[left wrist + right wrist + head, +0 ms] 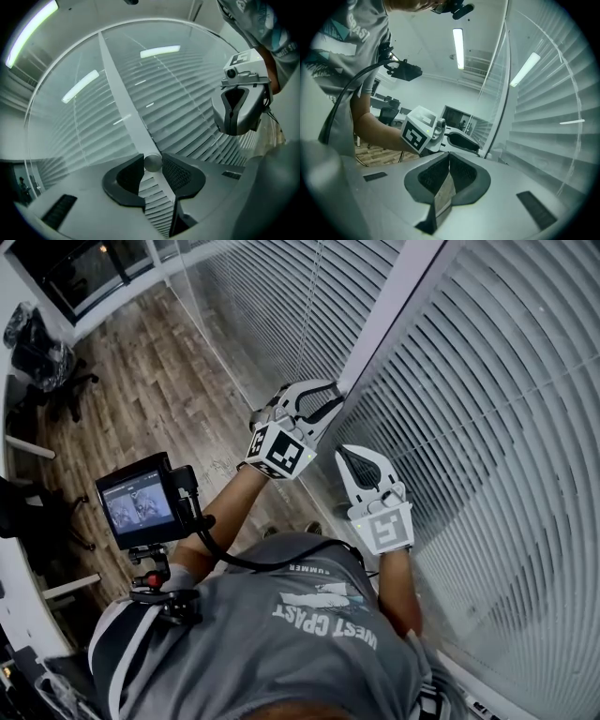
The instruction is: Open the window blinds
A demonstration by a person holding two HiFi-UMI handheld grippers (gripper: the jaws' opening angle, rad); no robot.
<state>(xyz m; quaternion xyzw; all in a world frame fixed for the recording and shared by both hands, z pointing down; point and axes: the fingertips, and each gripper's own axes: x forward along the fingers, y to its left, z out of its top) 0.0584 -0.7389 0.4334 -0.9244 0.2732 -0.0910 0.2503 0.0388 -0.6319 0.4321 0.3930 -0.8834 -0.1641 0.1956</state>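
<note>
White slatted blinds cover the window on the right, and their slats lie nearly flat against it. A thin blind wand hangs down in front of them. My left gripper reaches level to the wand's lower end, and in the left gripper view its round tip sits pinched between the two dark pads. My right gripper hovers just right of the left one, close to the slats, its jaws shut on nothing. From the right gripper view I see the left gripper beside the white window post.
A white window post splits the two blind panels. A small monitor on an arm juts from the person's chest rig. Wooden floor lies to the left, with a dark office chair at the far left.
</note>
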